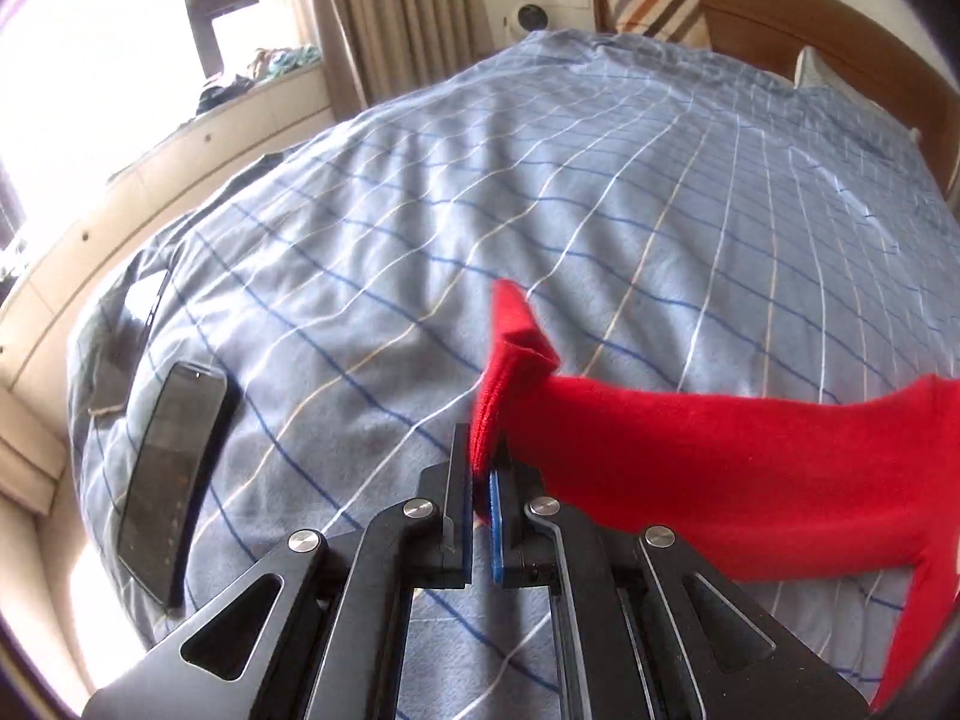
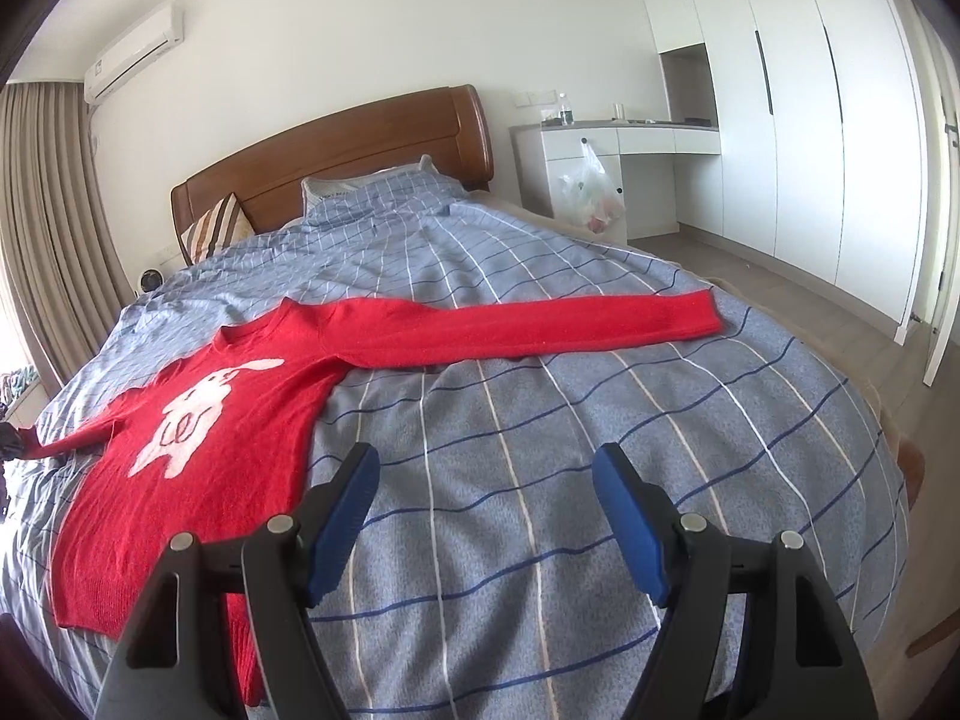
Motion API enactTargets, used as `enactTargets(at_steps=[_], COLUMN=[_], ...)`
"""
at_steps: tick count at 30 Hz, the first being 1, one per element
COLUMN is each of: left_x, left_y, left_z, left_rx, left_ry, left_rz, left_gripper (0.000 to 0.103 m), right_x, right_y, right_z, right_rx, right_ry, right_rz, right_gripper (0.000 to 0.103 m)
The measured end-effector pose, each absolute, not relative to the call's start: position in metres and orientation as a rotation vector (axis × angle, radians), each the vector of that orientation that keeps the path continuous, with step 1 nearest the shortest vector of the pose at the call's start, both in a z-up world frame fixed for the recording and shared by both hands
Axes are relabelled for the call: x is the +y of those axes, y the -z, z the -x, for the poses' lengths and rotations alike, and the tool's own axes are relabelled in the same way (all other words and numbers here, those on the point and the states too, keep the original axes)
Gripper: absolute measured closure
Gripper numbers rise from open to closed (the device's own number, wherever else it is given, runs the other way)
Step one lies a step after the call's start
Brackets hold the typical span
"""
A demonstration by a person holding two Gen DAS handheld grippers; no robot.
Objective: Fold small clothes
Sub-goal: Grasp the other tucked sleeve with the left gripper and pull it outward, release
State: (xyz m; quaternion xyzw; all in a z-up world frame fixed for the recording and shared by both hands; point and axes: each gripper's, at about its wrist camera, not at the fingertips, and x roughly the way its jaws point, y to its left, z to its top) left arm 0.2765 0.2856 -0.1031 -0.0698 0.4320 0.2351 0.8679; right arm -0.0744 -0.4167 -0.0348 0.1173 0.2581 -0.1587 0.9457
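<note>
The red sweater (image 2: 198,420) is spread flat on the checked bed cover (image 2: 540,450), one sleeve stretched out sideways; the cuff of the other sleeve is clamped in the left gripper (image 1: 480,468). The right gripper (image 2: 486,516) is held above the bare cover beside the sweater's hem, its fingers (image 2: 342,516) apart with nothing between them; a phone (image 1: 171,480) lies on the cover, well apart from the cuff.

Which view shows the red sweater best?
The right wrist view: the red sweater lies flat on the bed, white front design and one outstretched sleeve visible. The left wrist view shows only the other sleeve, its cuff pinched in the left tongs.
</note>
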Motion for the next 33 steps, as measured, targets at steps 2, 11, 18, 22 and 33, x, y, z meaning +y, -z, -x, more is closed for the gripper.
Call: enactTargets(at_steps=[2,11,18,22,33], left_x=[0.288,0.293,0.297,0.289,0.124], left_y=[0.114,0.143,0.137,0.109,0.112], left_z=[-0.269,-0.266,-0.255,-0.224,-0.094], left_rx=[0.922,0.950,0.926,0.877,1.024], left_ry=[-0.499,-0.523,-0.493,-0.442,0.313], left_rz=[0.141,0.136,0.170,0.170,0.138], left_gripper=[0.101,0.101,0.070,0.033,0.018], right_x=[-0.415,-0.413,-0.413,-0.415,-0.384], right_y=[0.036,0.038,0.038,0.034,0.036], right_z=[0.073,0.072,0.072,0.074,0.060], right_rx=[0.532,0.540,0.543,0.538,0.832], right_ry=[0.327,0.340,0.344,0.337,-0.051], right_rz=[-0.232,-0.216,-0.209,-0.221,-0.366], right_gripper=[0.030,0.030,0.029,0.020,0.020])
